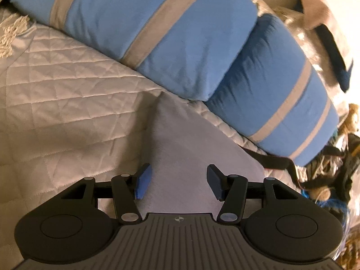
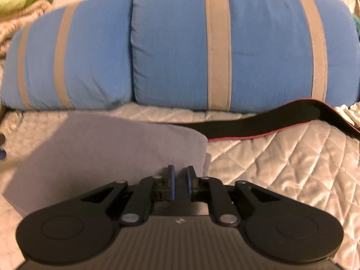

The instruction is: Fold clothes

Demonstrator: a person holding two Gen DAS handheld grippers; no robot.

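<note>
A folded grey garment (image 1: 191, 146) lies flat on the quilted bedspread (image 1: 56, 90). My left gripper (image 1: 178, 175) hovers over its near part, jaws open, with nothing between the blue pads. In the right wrist view the same grey garment (image 2: 101, 153) spreads to the left and ahead. My right gripper (image 2: 180, 173) sits over its right edge. Its pads stand only a narrow gap apart, and I see no cloth pinched between them.
Two blue pillows with grey stripes (image 2: 258, 45) (image 2: 78, 56) lie across the bed just behind the garment. A black strap with a red edge (image 2: 281, 119) runs along the pillow's foot to the right. Cluttered bags and yarn (image 1: 337, 168) sit at the far right of the bed.
</note>
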